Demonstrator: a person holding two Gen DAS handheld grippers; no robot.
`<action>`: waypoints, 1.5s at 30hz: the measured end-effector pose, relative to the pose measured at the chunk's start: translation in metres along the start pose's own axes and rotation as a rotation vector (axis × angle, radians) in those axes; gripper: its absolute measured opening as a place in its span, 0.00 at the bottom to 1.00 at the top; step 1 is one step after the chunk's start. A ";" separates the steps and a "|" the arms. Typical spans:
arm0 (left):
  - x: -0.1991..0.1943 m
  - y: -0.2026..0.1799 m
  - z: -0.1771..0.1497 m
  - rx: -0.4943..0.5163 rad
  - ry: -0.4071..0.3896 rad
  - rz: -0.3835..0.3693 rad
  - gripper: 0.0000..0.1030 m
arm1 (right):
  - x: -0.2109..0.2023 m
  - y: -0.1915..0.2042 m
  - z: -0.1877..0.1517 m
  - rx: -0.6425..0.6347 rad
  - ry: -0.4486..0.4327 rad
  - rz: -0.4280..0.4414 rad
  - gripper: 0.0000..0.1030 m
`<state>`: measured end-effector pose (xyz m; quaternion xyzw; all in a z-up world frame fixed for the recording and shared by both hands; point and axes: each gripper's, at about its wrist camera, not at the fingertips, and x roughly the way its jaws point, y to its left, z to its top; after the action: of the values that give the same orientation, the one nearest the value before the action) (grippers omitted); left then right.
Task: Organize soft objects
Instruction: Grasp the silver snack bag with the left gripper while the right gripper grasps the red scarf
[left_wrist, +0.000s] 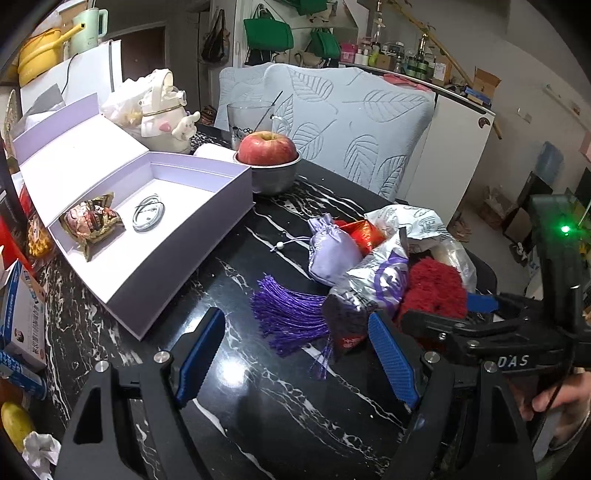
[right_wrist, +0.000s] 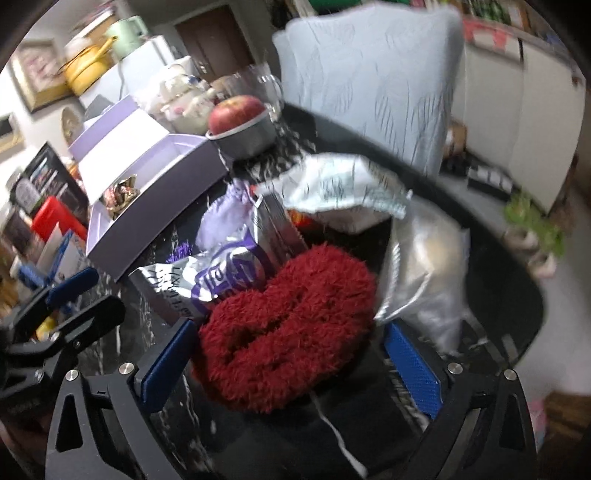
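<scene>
The right wrist view is motion-blurred; the silver bags (right_wrist: 229, 273) hide most of the lilac pouch (right_wrist: 221, 221) and red packet (left_wrist: 364, 232).

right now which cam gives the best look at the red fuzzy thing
The right wrist view: the red fuzzy thing fills the middle, whole, between the open right gripper's fingers, though blurred. The left wrist view shows only part of it, behind the silver bag and the right gripper's finger.
</scene>
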<state>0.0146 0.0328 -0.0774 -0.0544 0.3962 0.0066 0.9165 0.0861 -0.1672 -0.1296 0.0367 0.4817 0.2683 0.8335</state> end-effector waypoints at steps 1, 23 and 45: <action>0.003 0.001 0.001 -0.002 0.008 -0.002 0.78 | 0.003 -0.002 0.000 0.012 0.004 0.010 1.00; 0.038 -0.044 0.019 0.108 0.066 -0.114 0.78 | -0.022 -0.020 -0.021 -0.029 -0.028 0.070 0.46; 0.068 -0.051 0.017 0.116 0.127 -0.123 0.60 | -0.021 -0.029 -0.023 -0.025 -0.028 0.125 0.47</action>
<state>0.0764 -0.0181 -0.1106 -0.0259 0.4492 -0.0761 0.8898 0.0706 -0.2068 -0.1350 0.0600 0.4635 0.3250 0.8222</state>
